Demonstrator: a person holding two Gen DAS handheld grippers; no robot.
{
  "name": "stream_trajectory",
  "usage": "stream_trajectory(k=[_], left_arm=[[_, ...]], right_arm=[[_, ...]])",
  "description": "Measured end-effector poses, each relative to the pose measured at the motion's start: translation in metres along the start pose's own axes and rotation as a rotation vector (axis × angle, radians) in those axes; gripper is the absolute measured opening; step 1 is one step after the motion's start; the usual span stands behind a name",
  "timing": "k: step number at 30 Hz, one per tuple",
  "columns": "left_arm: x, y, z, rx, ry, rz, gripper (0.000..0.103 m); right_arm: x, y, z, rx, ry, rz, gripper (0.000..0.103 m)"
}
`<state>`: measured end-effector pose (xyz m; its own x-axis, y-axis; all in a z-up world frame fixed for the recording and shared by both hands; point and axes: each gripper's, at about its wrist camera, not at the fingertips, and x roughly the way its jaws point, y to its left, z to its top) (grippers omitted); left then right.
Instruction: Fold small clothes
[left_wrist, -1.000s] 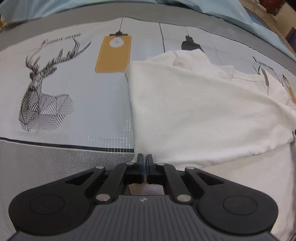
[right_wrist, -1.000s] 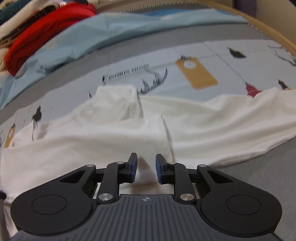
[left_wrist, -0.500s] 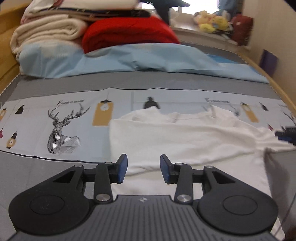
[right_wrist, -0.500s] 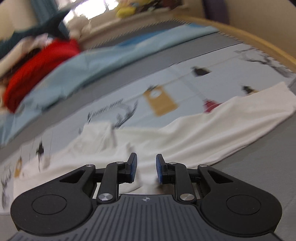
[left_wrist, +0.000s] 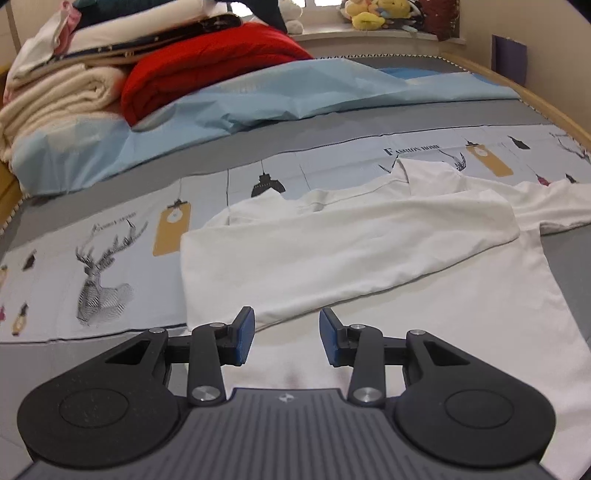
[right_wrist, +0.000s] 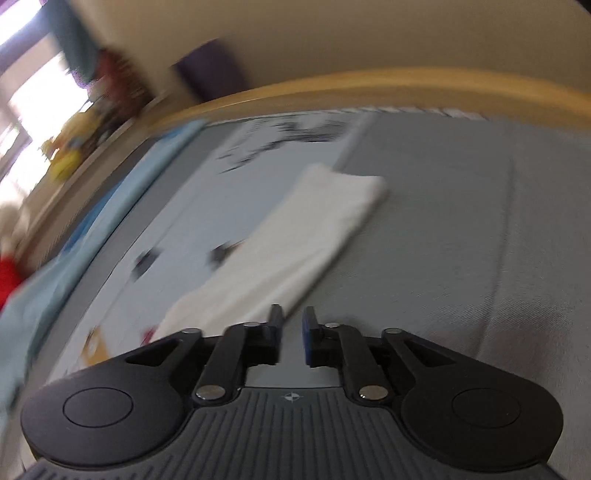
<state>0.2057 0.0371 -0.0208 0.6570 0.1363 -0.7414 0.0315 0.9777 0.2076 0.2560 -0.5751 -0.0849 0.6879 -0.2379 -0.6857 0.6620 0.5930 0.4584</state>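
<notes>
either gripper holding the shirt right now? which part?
Nothing held. Left gripper has just opened, jaws empty above the white shirt. Right gripper is open, empty, beside the sleeve.

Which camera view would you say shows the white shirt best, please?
The left wrist view: the white shirt lies sharp, one side folded across. The blurred right wrist view shows only one sleeve.

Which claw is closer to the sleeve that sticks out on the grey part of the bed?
Right. The right claw sits just beside that sleeve, near its lower edge. The left claw hangs over the shirt's body, with the sleeve far off to its right.
</notes>
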Motion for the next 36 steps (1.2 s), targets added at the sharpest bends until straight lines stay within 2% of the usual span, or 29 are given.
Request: stream_trajectory(k=[1, 3, 7, 12, 14, 16, 19, 21, 25, 29, 36], left_arm=[[0.002, 0.001, 0.001, -0.003, 0.008, -0.006, 0.043], [0.006, 0.0, 0.002, 0.01, 0.015, -0.007, 0.043], [0.01, -0.001, 0.002, 0.032, 0.021, -0.006, 0.043], [0.015, -0.001, 0.0, 0.051, 0.029, -0.01, 0.043], [0.015, -0.001, 0.001, 0.056, 0.027, -0.011, 0.043], [0.015, -0.001, 0.001, 0.053, 0.028, -0.011, 0.043], [0.014, 0.001, 0.002, 0.036, 0.026, -0.021, 0.043], [0.013, 0.002, 0.002, 0.035, 0.026, -0.026, 0.043], [0.009, 0.004, 0.0, 0.049, 0.022, -0.025, 0.043], [0.002, 0.014, -0.001, 0.026, 0.01, -0.027, 0.043], [-0.013, 0.046, -0.006, -0.034, -0.006, -0.041, 0.043]], right_arm=[[0.009, -0.013, 0.004, 0.054, 0.003, 0.003, 0.032], [0.024, -0.032, 0.011, 0.145, 0.01, 0.022, 0.036], [0.048, -0.048, 0.02, 0.215, -0.001, 0.079, 0.036], [0.066, -0.047, 0.027, 0.25, -0.04, 0.108, 0.035], [0.069, -0.046, 0.03, 0.244, -0.056, 0.102, 0.027], [0.072, -0.043, 0.03, 0.225, -0.065, 0.074, 0.011], [0.072, -0.041, 0.027, 0.225, -0.076, 0.06, 0.003], [0.065, -0.035, 0.027, 0.212, -0.106, 0.055, 0.002], [0.043, -0.009, 0.03, 0.149, -0.178, 0.068, 0.001], [0.013, 0.028, 0.029, 0.073, -0.219, 0.133, 0.001], [-0.043, 0.125, -0.004, -0.141, -0.257, 0.274, 0.001]])
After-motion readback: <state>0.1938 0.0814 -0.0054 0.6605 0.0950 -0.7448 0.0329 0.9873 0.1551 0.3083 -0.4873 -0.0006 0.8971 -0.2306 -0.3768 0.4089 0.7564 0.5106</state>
